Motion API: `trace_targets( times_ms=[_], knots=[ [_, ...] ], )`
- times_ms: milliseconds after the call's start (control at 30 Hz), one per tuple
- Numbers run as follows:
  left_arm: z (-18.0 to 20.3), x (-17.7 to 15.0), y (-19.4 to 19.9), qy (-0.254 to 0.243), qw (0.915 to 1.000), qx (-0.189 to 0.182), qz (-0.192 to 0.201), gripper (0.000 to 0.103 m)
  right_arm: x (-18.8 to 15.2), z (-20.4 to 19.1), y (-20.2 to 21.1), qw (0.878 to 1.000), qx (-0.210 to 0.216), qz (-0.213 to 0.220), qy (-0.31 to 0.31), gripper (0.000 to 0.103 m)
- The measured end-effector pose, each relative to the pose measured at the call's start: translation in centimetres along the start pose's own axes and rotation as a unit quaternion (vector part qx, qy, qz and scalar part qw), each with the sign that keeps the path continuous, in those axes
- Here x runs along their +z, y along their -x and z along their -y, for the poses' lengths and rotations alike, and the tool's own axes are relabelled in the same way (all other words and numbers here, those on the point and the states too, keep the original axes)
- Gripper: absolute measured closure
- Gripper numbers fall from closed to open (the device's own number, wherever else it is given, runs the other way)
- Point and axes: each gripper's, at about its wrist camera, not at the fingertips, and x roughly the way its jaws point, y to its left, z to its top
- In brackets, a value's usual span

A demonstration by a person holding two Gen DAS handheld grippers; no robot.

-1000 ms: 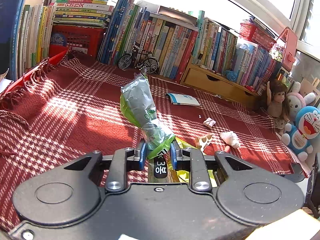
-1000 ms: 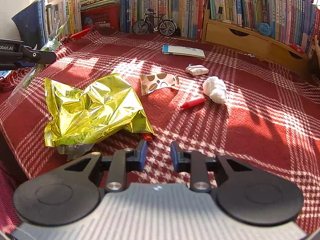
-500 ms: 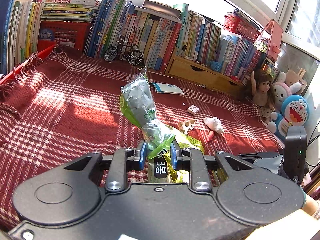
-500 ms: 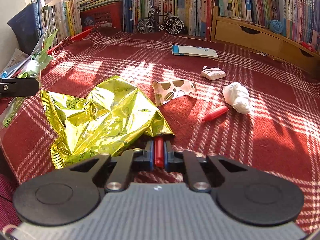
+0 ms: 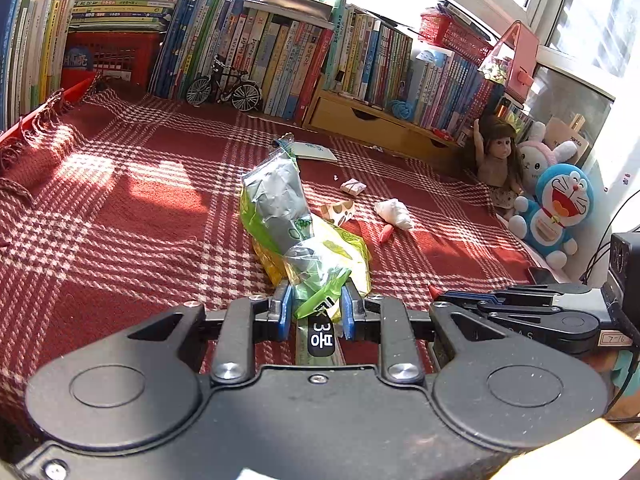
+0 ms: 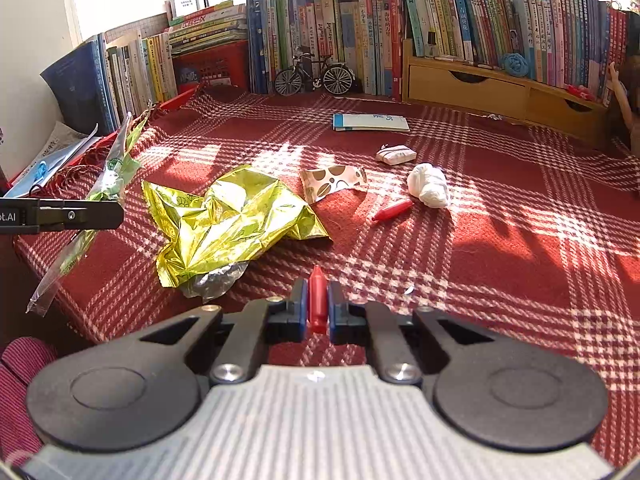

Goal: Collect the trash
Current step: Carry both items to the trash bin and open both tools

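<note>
My left gripper (image 5: 316, 300) is shut on a crumpled green and silver plastic wrapper (image 5: 276, 200), which stands up in front of it. My right gripper (image 6: 318, 286) is shut on a small red tube-shaped piece (image 6: 318, 304), held just above the red checked blanket (image 6: 500, 280). On the blanket lie a yellow foil wrapper (image 6: 232, 216), a brown dotted wrapper (image 6: 332, 182), a white crumpled tissue (image 6: 428, 184), a second red piece (image 6: 392, 211) and a small wrapped packet (image 6: 396, 155). The left gripper and its wrapper (image 6: 116, 168) show at the left edge of the right wrist view.
Rows of books (image 6: 340, 40) line the back, with a toy bicycle (image 6: 316, 74) and a wooden drawer unit (image 6: 480, 84) in front of them. A thin booklet (image 6: 370, 122) lies on the blanket. A doll (image 5: 496, 156) and plush toys (image 5: 556, 208) sit at the right.
My right gripper closed on the small red piece beside the yellow wrapper and raised it off the blanket. The left gripper, still holding its wrapper, moved across towards the right gripper.
</note>
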Motion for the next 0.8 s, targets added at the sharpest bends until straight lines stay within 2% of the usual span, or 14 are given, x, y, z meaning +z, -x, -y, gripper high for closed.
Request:
trace_targets(
  times_ms=[300, 433, 567, 667, 733, 800],
  knots=[
    [3.3, -5.4, 4.0, -0.044, 0.9983, -0.035, -0.011, 0.08, -3.7, -0.8, 5.2, 0.999, 0.04, -0.007, -0.004, 0.089],
    [4.0, -7.7, 5.2, -0.059, 0.9964, -0.05, -0.035, 0.08, -5.5, -0.9, 6.6, 0.998, 0.055, -0.018, -0.025, 0.089],
    [3.9, -9.7, 5.7, -0.043, 0.995, -0.06, -0.067, 0.08, -7.9, -1.1, 7.2, 0.995, 0.075, -0.037, -0.046, 0.089],
    [4.2, -11.5, 5.8, -0.05, 0.994, -0.052, -0.082, 0.08, -9.5, -1.2, 7.1, 0.993, 0.08, -0.055, -0.063, 0.088],
    [4.8, -12.8, 5.5, -0.073, 0.992, -0.049, -0.091, 0.08, -10.5, -1.2, 6.8, 0.992, 0.079, -0.064, -0.074, 0.089],
    [5.3, -14.0, 4.9, -0.084, 0.9891, -0.04, -0.114, 0.08, -11.3, -0.9, 6.3, 0.99, 0.08, -0.073, -0.088, 0.089]
  ],
)
